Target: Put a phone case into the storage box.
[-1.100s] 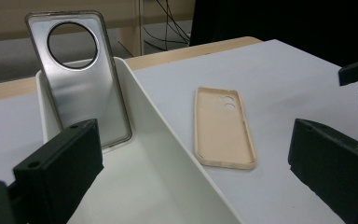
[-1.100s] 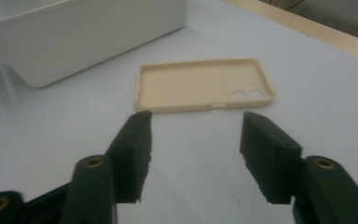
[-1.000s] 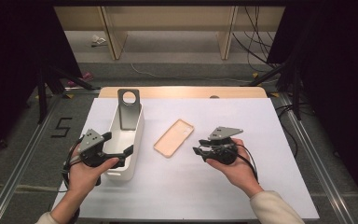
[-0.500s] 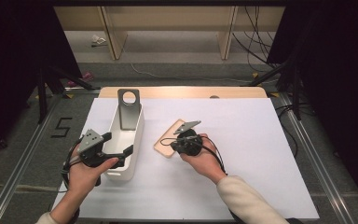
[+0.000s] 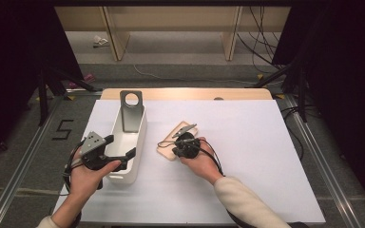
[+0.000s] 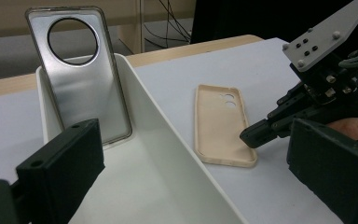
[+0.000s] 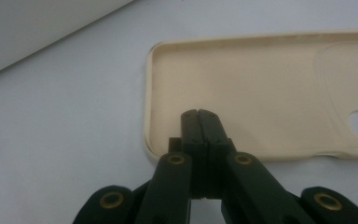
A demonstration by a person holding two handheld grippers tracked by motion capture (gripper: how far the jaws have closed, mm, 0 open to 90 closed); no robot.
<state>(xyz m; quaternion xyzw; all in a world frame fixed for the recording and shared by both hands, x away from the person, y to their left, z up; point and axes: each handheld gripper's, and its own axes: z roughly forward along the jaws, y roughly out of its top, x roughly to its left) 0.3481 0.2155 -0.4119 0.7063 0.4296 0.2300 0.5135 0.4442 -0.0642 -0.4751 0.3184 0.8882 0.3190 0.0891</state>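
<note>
My right gripper (image 5: 176,145) sits over the near end of the beige phone case (image 6: 220,123), which lies flat on the white table (image 5: 266,156), just right of the white bin (image 5: 140,142). Case's long axis runs near-left to far-right. Right jaws have just been closing and are now pressed together with nothing between them, tips over the case's inside floor; contact unclear. My left gripper (image 5: 119,147) has its jaws wide open, straddling the bin's near right wall. Silver case (image 6: 81,74) stands in the bin's far end.

White-topped table (image 5: 266,156) with a wooden far edge, grey floor (image 5: 180,57), wooden shelf legs (image 5: 111,33) behind, cables (image 5: 261,42) trailed, dark surroundings.
</note>
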